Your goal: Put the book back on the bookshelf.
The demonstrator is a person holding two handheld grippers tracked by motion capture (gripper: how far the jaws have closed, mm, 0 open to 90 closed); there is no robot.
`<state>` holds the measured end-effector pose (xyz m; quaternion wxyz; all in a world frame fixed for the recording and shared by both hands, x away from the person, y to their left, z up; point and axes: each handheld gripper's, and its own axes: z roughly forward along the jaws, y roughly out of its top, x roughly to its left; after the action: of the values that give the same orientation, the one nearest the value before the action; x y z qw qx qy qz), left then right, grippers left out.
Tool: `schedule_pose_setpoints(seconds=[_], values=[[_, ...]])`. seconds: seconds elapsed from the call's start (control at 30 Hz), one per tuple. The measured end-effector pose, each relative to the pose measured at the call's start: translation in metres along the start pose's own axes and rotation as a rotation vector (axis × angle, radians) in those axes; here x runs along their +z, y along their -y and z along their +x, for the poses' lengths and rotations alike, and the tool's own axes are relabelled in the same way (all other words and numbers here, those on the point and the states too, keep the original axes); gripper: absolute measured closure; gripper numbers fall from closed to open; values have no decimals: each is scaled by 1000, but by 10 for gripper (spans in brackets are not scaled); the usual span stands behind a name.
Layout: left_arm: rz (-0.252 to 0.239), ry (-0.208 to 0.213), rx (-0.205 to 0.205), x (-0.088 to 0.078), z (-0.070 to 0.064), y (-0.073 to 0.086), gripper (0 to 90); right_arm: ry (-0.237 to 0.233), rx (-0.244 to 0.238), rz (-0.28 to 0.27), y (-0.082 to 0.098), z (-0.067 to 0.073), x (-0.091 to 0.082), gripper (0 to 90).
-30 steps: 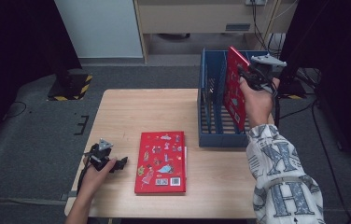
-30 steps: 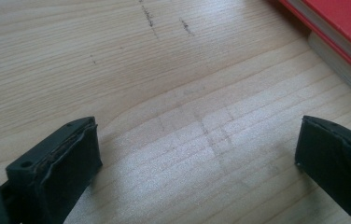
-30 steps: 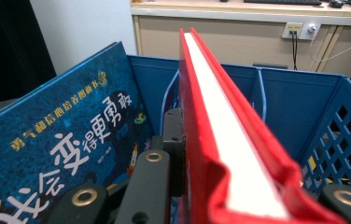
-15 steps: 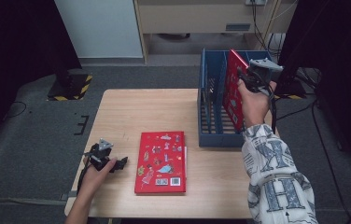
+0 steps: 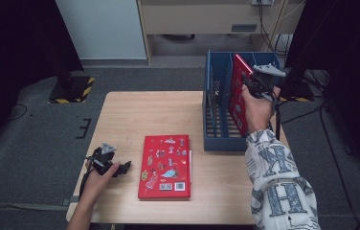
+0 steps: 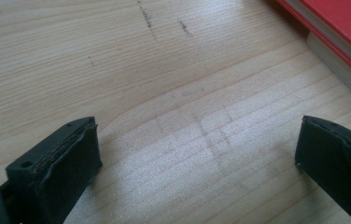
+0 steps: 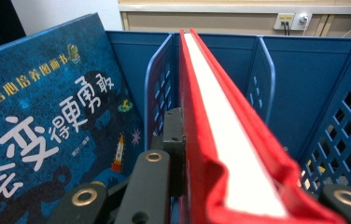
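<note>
My right gripper (image 5: 253, 82) is shut on the top edge of a red book (image 5: 238, 91) that stands upright between the dividers of a blue rack (image 5: 216, 141) at the table's right. In the right gripper view the jaws of my right gripper (image 7: 232, 179) clamp the red book (image 7: 220, 116) along its page edge, and a blue picture book (image 7: 47, 130) stands in the slot to its left. A second red book (image 5: 165, 166) lies flat near the table's front. My left gripper (image 5: 122, 167) rests open on the wood just left of it, nothing between its jaws (image 6: 197, 163).
The wooden table (image 5: 144, 115) has bare room at its left and back. The rack's blue dividers (image 7: 304, 79) flank the held book on both sides. Dark floor, cables and a pale cabinet (image 5: 192, 19) lie beyond the table.
My right hand has lowered the upright red book a little deeper into the rack. The left gripper and the flat red book have not moved.
</note>
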<state>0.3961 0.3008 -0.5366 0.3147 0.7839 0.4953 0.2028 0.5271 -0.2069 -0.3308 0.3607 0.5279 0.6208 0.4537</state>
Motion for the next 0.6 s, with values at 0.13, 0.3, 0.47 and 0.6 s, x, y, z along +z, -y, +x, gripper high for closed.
schedule_pose_setpoints(seconds=[0.13, 0.3, 0.47, 0.6], values=[[0, 0, 0, 0, 0, 0, 0, -7, 13, 6, 4, 1, 2, 793], [0, 1, 0, 0, 0, 0, 0, 1, 13, 7, 7, 1, 6, 793], [-1, 1, 0, 0, 0, 0, 0, 4, 15, 1, 7, 1, 6, 793], [0, 1, 1, 0, 0, 0, 0, 5, 16, 4, 8, 1, 7, 793]])
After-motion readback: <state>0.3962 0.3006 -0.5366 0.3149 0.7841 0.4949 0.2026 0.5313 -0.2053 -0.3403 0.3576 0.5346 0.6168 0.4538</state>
